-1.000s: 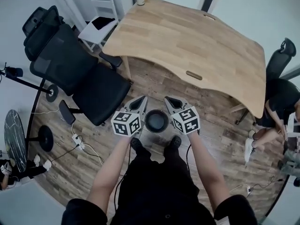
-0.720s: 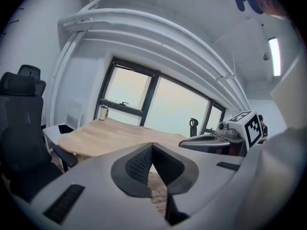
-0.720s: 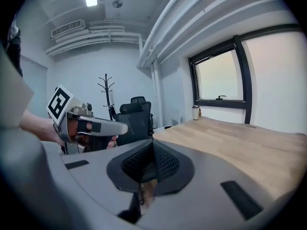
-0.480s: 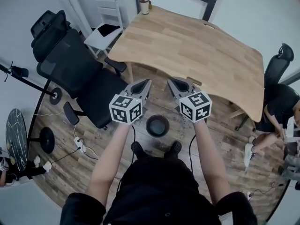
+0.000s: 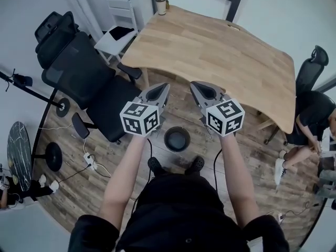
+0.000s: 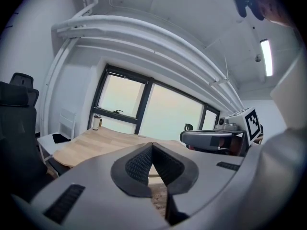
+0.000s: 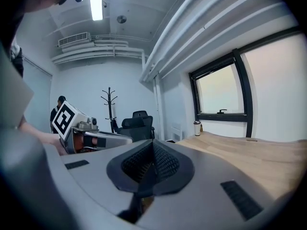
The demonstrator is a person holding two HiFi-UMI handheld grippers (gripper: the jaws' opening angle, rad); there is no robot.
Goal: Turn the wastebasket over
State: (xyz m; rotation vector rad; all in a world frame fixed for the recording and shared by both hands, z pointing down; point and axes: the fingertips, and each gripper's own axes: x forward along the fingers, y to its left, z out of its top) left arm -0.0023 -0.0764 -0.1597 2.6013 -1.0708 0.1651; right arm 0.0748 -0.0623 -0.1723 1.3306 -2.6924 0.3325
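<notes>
We are holding the left gripper (image 5: 165, 87) and right gripper (image 5: 194, 85), jaws together and empty, above the bin (image 5: 177, 139), which is standing upright on the floor (image 5: 247, 159).

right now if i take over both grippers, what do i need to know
Left gripper: shut, empty, held up in the air and pointing toward the desk.
Right gripper: shut, empty, level with the left.
Wastebasket: on the wood floor just ahead of the person's shoes, below the two grippers. It seems to stand mouth up, and nothing touches it.
Done: cannot tell whether it has already been flipped.
Left: if it hasn't, open a gripper, go down to the rim, grip it and turn the basket over.
</notes>
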